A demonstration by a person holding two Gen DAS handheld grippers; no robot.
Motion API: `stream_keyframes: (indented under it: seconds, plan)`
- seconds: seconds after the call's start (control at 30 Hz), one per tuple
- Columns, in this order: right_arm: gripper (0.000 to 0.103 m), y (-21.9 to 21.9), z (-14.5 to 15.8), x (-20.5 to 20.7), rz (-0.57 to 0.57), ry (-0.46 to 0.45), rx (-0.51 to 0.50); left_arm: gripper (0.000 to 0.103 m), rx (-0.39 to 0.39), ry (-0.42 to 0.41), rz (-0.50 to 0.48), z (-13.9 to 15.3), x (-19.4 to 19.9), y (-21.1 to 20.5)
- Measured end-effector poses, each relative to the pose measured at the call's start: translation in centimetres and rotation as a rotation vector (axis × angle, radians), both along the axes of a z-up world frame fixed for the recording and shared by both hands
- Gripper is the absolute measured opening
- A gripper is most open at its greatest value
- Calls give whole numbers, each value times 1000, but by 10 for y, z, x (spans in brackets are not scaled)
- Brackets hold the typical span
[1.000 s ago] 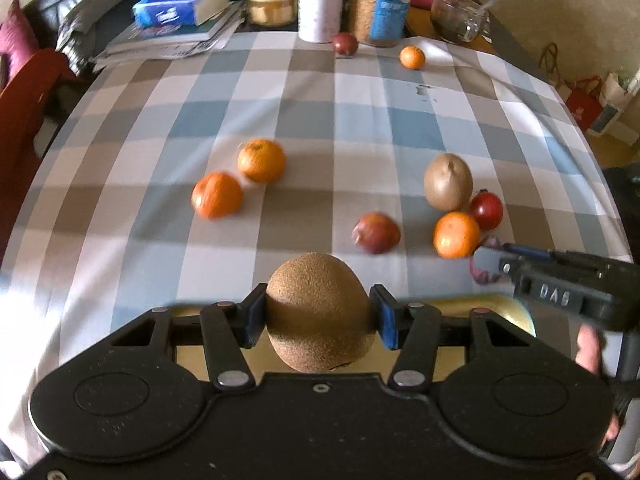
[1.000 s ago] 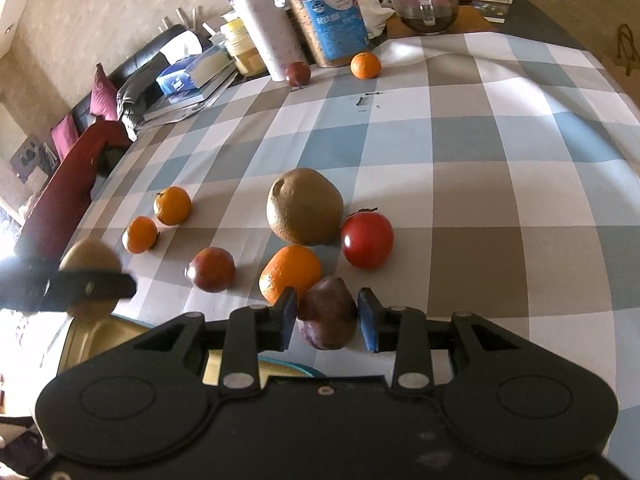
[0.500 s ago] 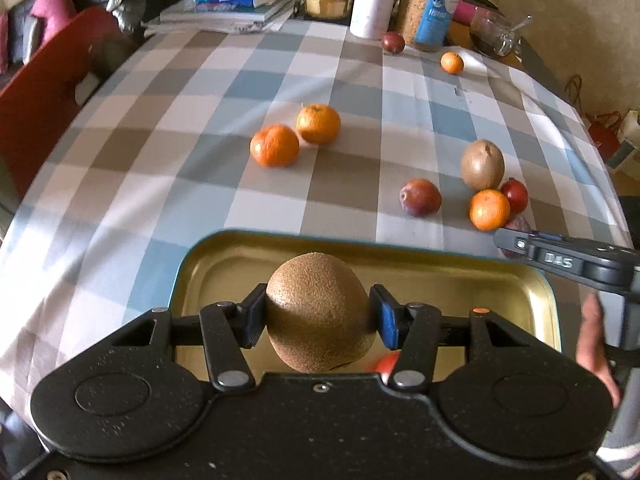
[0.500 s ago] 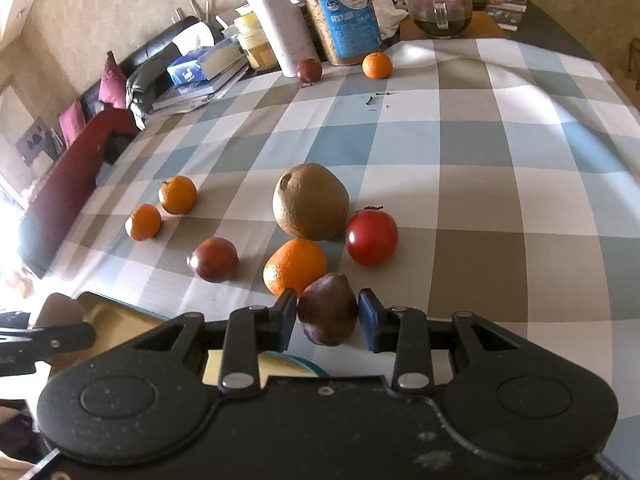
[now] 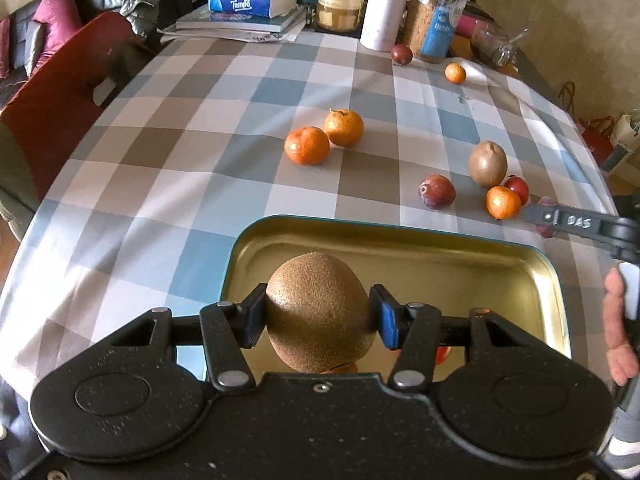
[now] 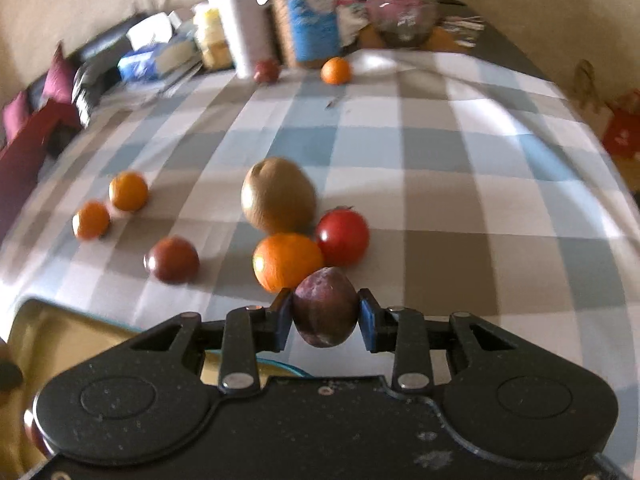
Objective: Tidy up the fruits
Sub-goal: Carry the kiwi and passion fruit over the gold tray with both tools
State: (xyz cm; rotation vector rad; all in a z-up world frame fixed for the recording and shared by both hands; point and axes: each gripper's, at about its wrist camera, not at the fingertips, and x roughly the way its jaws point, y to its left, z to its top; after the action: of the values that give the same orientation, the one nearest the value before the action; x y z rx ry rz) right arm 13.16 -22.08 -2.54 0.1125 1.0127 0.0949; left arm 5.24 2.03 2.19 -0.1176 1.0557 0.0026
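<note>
Overall progress: early, by my reading; most of the fruit lay loose on the checked tablecloth (image 5: 168,184), and only a little showed inside the gold tray (image 5: 460,264).
Left gripper (image 5: 318,316): its jaws were closed on a brown kiwi (image 5: 318,312), held above the tray's near half, not yet set down.
Right gripper (image 6: 325,314): its jaws had just been closing, and the pads pressed both sides of a dark plum (image 6: 325,312), close over the cloth just beyond the tray's rim and touching or nearly touching an orange; lifted or resting, I could not tell.
Already in tray: something red (image 5: 442,354) peeped out beneath the left gripper, and an orange-tinted patch under the kiwi was too hidden to name.
Kiwis: two; one held, one (image 5: 488,164) on the cloth.
Oranges: four on the cloth; a pair (image 5: 307,146) (image 5: 344,128) mid-table, one (image 5: 503,202) beside the kiwi, one small (image 5: 455,73) at the far end.
Plums: three; one held, one (image 5: 437,192) on the cloth, one (image 5: 401,54) far off by the jars, if that dark fruit was a plum.
Tomato: one (image 6: 342,236), touching the near orange.
Left to do: set down both held fruits, then gather about eight more.
</note>
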Motion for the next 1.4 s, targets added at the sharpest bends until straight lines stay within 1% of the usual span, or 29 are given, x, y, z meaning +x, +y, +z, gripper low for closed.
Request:
stream_keyframes:
  seconds: [0.13, 0.2, 0.27, 0.37, 0.47, 0.57, 0.7, 0.93, 1.17, 1.4]
  plan:
    - [35, 1, 29, -16, -24, -37, 30, 59, -5, -23, -13, 7, -14, 3]
    - [35, 6, 41, -24, -14, -33, 58, 59, -17, -29, -20, 8, -21, 4]
    - [35, 12, 51, -31, 3, -11, 107, 59, -31, -25, -34, 8, -27, 5]
    - [35, 23, 61, -42, 39, 56, 190, 59, -44, -14, -66, 7, -35, 4]
    - [35, 33, 68, -55, 58, 109, 240, 59, -33, -9, -94, 6, -44, 0]
    - [36, 44, 72, -71, 65, 132, 227, 59, -21, -8, -121, 5, -52, -4]
    - [36, 56, 72, -91, 81, 175, 200, 59, -30, -2, -147, 4, -60, -8]
    - [36, 54, 72, -119, 82, 249, 181, 59, -24, 15, -170, -2, -65, -17]
    - [36, 51, 66, -127, 78, 315, 190, 59, -28, 27, -172, -4, -58, -21]
    - [36, 51, 62, -126, 83, 346, 183, 59, -33, 50, -183, -10, -52, -25]
